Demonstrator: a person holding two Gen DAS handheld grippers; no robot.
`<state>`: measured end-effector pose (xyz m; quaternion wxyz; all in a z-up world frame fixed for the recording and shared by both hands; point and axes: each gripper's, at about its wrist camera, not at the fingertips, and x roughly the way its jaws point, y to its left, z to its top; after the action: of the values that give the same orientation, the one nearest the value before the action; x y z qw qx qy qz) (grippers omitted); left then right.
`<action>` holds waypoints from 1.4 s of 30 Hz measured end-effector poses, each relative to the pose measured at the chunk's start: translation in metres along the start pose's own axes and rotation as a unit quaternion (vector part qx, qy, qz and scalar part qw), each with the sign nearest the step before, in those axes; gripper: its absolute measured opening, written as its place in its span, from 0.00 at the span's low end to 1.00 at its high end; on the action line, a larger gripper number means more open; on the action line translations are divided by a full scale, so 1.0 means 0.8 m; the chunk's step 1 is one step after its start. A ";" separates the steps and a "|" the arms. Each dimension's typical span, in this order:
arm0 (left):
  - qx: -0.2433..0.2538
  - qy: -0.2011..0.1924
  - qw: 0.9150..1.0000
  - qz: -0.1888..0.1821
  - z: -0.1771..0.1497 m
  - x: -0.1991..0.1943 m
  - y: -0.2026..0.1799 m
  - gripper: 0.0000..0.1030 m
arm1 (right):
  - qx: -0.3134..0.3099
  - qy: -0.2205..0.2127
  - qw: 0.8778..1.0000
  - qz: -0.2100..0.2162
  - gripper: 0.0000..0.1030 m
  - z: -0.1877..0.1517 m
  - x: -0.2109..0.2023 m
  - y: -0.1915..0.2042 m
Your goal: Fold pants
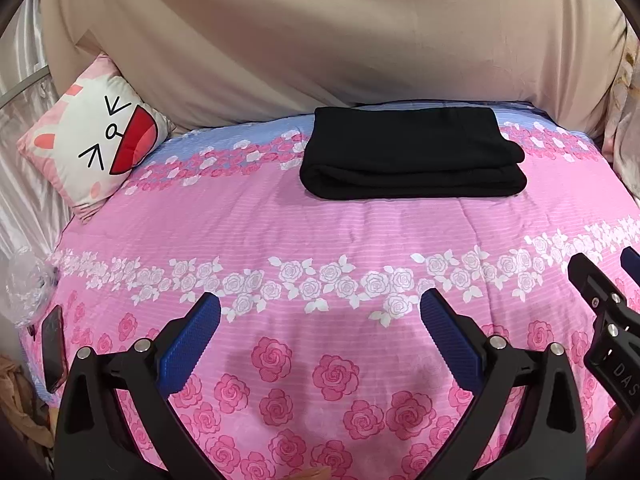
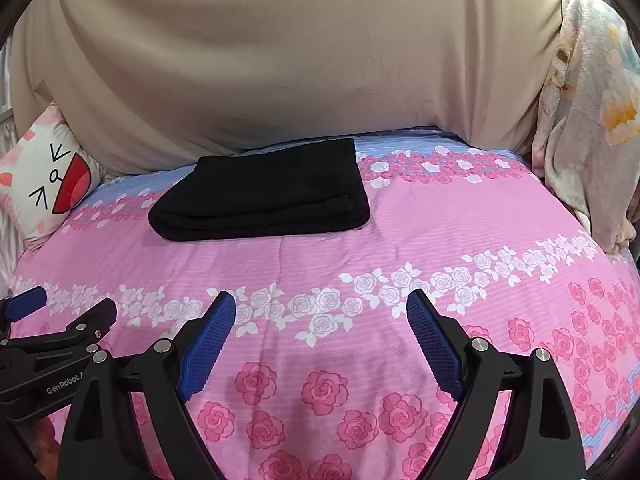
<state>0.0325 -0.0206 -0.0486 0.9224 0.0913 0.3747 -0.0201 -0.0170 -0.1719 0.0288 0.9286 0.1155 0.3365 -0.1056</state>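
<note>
Left edge of the left wrist view: phone (image 1: 54, 347) lies on the bed (image 1: 360, 236) edge, clear plastic wrap (image 1: 24, 284) just above it. Cat pillow (image 1: 94, 142) leans at the far left corner against the beige sheet (image 1: 320, 40) draped behind the bed. Left tongs (image 1: 320, 314) sit low at the near side, blue pads (image 1: 192, 340) spread wide apart, nothing between them, only the pink rose bedspread below. Pants (image 1: 412, 152), black, lie folded into a flat stacked rectangle at the far side of the bed, centre-right in this view, touching the bedspread, back edge near the beige sheet, well apart from both tongs. Right tongs show at the right edge of this view, just beside the left ones. In the right wrist view: left tongs poke in at the lower left, cat pillow (image 2: 44, 178) far left, pants (image 2: 264, 192) centre-left at the far side, fold edge facing the camera, layers visible at the right end. Right tongs (image 2: 321, 306) low centre, pads (image 2: 208, 344) wide open, gripping nothing, hovering over the rose print. Floral blanket (image 2: 592, 120) hangs bunched at the far right, resting on the bed edge.
</note>
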 end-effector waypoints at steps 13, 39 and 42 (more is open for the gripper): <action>0.000 0.011 1.000 -0.006 0.000 0.012 0.003 0.95 | -0.006 0.014 1.000 0.001 0.83 -0.001 0.011 0.008; -0.023 0.002 1.000 -0.008 -0.006 0.021 0.021 0.95 | -0.021 0.031 0.999 0.000 0.83 -0.004 0.020 0.032; -0.019 0.001 1.000 -0.009 -0.006 0.021 0.022 0.95 | -0.020 0.032 0.999 -0.001 0.83 -0.005 0.020 0.033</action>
<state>0.0428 -0.0023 -0.0611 0.9233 0.0705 0.3769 -0.0207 0.0001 -0.1472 0.0193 0.9194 0.1001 0.3682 -0.0958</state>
